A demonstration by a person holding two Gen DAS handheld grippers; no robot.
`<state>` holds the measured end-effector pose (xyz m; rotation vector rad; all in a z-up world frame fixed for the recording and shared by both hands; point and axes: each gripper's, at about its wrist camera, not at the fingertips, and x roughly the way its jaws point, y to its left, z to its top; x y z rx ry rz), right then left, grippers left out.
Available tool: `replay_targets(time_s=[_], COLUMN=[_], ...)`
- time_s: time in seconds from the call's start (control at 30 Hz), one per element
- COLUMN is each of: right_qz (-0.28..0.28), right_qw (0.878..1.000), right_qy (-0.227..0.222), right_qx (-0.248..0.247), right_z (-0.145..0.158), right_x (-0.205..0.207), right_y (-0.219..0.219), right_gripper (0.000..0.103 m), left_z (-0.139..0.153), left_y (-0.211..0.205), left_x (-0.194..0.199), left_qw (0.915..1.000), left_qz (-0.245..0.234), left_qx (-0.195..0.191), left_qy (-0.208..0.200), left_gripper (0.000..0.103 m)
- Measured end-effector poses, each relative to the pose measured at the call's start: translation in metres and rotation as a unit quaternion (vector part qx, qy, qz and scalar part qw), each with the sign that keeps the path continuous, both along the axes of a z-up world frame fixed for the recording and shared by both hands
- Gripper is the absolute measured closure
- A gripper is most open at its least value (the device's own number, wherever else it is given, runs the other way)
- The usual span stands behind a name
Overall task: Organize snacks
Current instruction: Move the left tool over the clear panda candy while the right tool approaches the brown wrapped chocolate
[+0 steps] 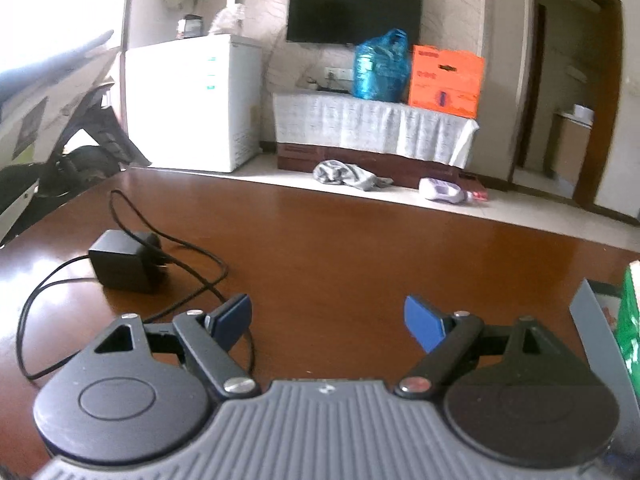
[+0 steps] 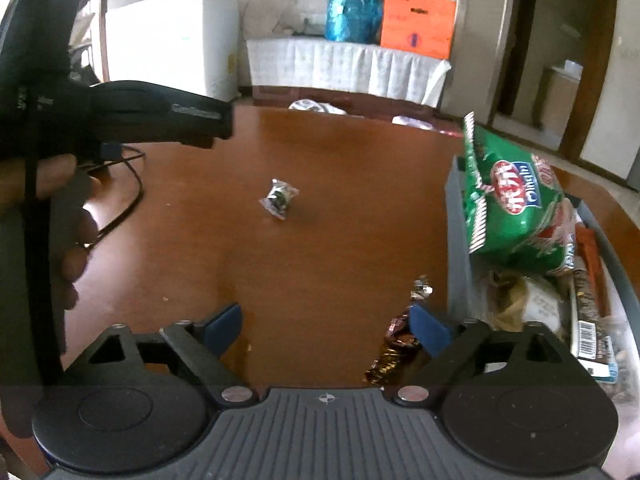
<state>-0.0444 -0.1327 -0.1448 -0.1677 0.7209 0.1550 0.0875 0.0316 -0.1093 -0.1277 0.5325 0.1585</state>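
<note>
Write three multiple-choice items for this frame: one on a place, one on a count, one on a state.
1. Where does the green snack bag sit?
A. in the grey bin at the right of the table
B. flat on the table beside the black charger
C. between the right gripper's jaws

2. How many wrapped snacks lie loose on the table outside the bin?
A. none
B. two
C. five

3. How does the right gripper stand?
A. shut on a candy
B. shut on nothing
C. open, holding nothing

Answers:
1. A: the bag leans out of the bin above the other packets.
2. B: a small clear-wrapped candy at mid-table and a brown foil-wrapped candy by the bin's near corner.
3. C: the jaws are spread with bare table between them; the foil candy lies just beside the right jaw.
</note>
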Motion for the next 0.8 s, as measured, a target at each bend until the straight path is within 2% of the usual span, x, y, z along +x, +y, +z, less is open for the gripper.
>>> replay_targets(time_s=[0.1,0.2,0.3,0.53,0.6,0.63,0.67,0.7,0.8], right_qz=[0.033,0.05,0.039,0.028,0.03,0.029,0.029,0.029,0.034], right_qw=[0.999,0.998,0.998,0.999,0.999,0.999,0.999,0.999,0.998], right_qy=[-0.001,-0.032,-0.045,-0.027,-0.027,-0.027,-0.027,-0.027,-0.026], right_qx=[0.026,-0.002,-0.008,-0.013,-0.017,-0.018,-0.019,-0.022,-0.035], right_z=[-0.001,-0.001,0.001,-0.004,-0.005,-0.005,-0.006,-0.007,-0.009], right_x=[-0.004,-0.017,-0.018,-0.005,-0.002,-0.001,-0.002,-0.002,-0.006], right_y=[0.003,0.006,0.003,-0.001,-0.001,-0.001,0.0,0.0,0.001], right_gripper=[0.013,0.013,0.013,0.013,0.013,0.013,0.013,0.013,0.012], left_z=[-0.002,-0.004,-0.009,-0.02,-0.024,-0.027,-0.03,-0.033,-0.036], left_y=[-0.004,-0.007,-0.015,-0.046,-0.054,-0.056,-0.055,-0.056,-0.058], left_x=[0.003,0.007,0.011,0.023,0.027,0.029,0.029,0.032,0.031], left_qw=[0.9996,0.9983,0.9968,0.9906,0.9886,0.9873,0.9861,0.9851,0.9862], left_qz=[-0.027,-0.052,-0.073,-0.129,-0.139,-0.145,-0.15,-0.151,-0.146], left_qx=[-0.007,-0.018,-0.019,0.009,0.017,0.011,0.004,0.0,0.02], left_qy=[0.008,0.017,0.028,0.046,0.055,0.063,0.071,0.082,0.075], left_gripper=[0.019,0.019,0.019,0.021,0.035,0.04,0.049,0.054,0.067])
